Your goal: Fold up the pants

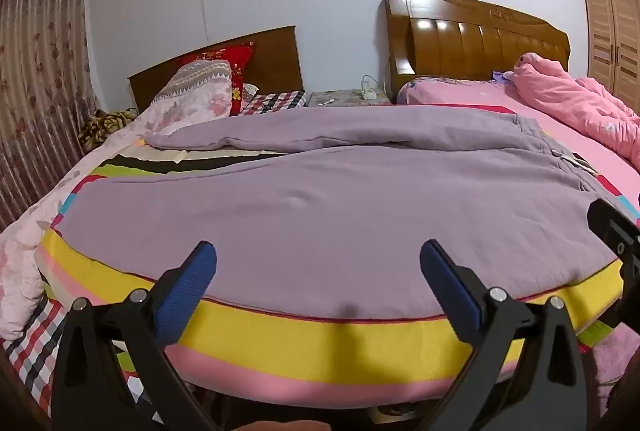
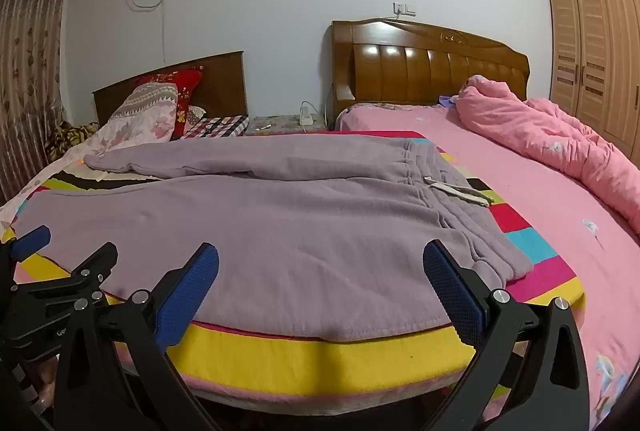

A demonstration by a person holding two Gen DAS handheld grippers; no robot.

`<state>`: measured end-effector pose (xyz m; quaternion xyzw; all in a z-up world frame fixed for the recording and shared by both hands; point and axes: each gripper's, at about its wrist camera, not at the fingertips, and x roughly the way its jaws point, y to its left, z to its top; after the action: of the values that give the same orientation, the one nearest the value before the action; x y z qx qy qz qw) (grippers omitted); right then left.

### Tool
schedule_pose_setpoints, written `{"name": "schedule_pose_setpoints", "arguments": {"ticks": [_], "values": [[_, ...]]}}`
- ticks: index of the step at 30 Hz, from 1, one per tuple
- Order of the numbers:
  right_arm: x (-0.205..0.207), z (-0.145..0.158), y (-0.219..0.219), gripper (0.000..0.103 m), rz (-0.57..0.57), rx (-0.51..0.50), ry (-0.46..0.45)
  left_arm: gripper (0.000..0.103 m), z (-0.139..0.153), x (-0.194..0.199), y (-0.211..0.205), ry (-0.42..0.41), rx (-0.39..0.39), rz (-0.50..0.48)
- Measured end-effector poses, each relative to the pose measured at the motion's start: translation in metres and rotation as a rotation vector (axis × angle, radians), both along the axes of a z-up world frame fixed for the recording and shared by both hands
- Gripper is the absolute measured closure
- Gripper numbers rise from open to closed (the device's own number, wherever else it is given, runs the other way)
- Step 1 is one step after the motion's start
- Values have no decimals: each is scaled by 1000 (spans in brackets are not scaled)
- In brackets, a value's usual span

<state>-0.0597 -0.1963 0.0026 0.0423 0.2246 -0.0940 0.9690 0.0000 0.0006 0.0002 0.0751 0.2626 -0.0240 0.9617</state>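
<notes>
Lilac sweatpants lie spread flat on a striped, many-coloured blanket on the bed. The waistband points right and the two legs run left, the far leg angled away from the near one. A white label shows at the waistband. My left gripper hovers open over the near edge of the pants, with nothing between its blue pads. My right gripper also stands open, above the near hem close to the waist. In the right wrist view the left gripper's fingers appear at the far left edge.
A pink duvet is bunched on the pink sheet at the right. Pillows lean on the headboards at the back. A small nightstand with a power strip sits between the beds. Curtains hang at left, a wardrobe at right.
</notes>
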Motion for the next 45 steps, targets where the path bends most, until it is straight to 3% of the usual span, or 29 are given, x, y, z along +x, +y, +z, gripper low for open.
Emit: {"name": "schedule_pose_setpoints", "arguments": {"ticks": [45], "values": [[5,-13,-2,4,7,20,30,1,-9,-1,-4,29,-20,5]]}}
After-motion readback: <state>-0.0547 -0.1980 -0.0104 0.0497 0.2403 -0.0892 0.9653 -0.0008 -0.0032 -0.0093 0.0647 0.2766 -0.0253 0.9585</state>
